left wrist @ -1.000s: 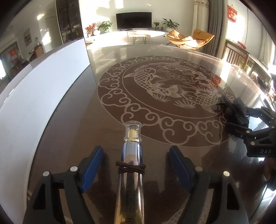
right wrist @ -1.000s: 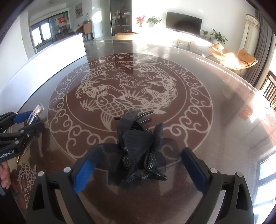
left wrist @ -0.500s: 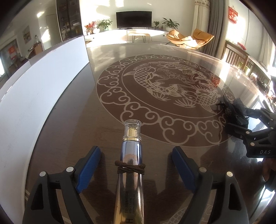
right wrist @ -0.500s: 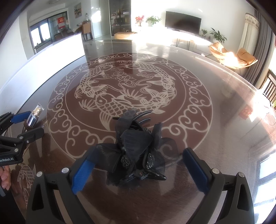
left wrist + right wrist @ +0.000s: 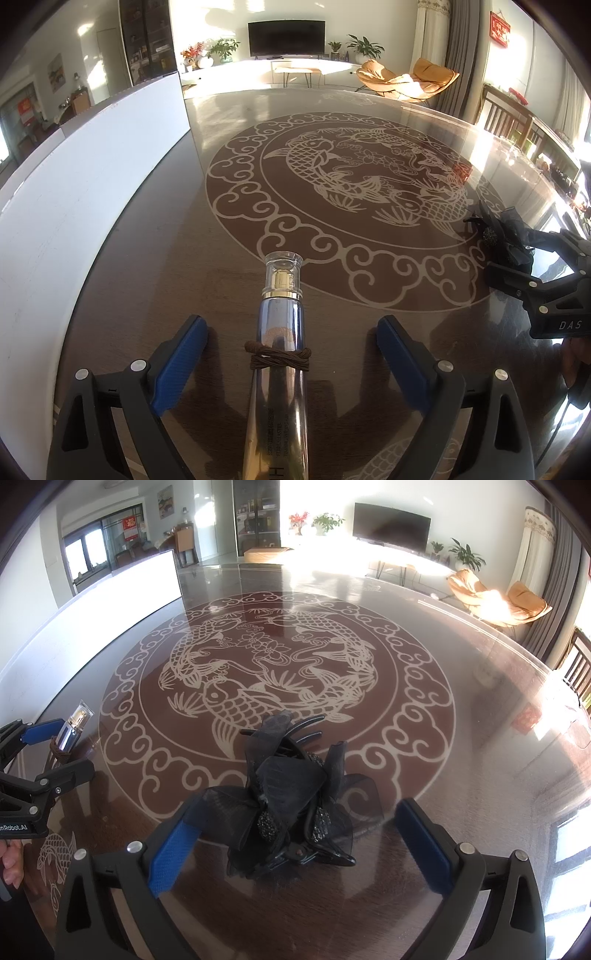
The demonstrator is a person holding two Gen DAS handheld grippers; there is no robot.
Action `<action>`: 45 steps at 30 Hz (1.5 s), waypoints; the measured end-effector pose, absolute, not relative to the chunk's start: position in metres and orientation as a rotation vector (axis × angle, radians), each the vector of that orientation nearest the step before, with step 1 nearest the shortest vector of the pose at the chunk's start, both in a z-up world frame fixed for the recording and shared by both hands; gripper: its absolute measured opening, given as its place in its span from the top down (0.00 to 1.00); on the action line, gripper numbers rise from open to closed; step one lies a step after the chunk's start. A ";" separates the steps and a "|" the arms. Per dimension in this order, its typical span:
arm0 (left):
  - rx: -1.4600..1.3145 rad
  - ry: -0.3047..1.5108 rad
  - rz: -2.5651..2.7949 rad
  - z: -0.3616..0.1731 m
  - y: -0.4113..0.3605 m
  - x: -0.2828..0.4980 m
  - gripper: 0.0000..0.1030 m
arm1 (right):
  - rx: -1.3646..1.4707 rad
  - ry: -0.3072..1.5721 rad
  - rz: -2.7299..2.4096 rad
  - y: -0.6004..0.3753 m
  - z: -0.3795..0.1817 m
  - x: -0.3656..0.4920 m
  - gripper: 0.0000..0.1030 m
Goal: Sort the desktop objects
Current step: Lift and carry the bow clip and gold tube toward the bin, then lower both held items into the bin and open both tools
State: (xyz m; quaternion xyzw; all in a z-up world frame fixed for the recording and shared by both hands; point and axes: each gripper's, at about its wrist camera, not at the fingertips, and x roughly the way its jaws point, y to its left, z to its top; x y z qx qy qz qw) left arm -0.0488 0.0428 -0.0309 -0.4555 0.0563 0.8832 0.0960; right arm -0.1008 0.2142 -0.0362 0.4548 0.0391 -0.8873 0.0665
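both claws tilt steeply down at the glossy desk (image 5: 461,738), jaws opening wide. the left claw (image 5: 288,354) straddles a metallic bottle (image 5: 280,354) lying untouched between its blue pads. the right claw (image 5: 295,834), well to its right, brackets a black bow hair clip (image 5: 291,797) resting free on the desk.

Left wrist view: the lower end of the bottle (image 5: 282,369) runs off the bottom edge, its small print too fine to read, and the right gripper (image 5: 517,258) at the right edge is cut off, so only part of the hair clip (image 5: 498,236) shows in front of it. Right wrist view: the left gripper (image 5: 55,746) is cropped by the left edge and covers the bottle's lower body; of the hand (image 5: 11,860) below it only fingertips show. Items on the far shelves (image 5: 258,513) are too small to identify.
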 end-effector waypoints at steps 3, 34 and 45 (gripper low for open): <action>-1.328 0.183 2.589 -0.030 0.044 -0.045 0.20 | 1.356 0.130 -2.662 0.213 -0.033 -0.096 0.09; -0.935 -0.439 2.984 0.151 -0.205 0.024 0.74 | 0.818 0.065 -2.310 -0.023 0.149 -0.124 0.65; -1.578 -0.566 2.980 0.064 -0.312 -0.047 0.72 | 1.128 0.163 -1.987 -0.205 0.065 -0.201 0.64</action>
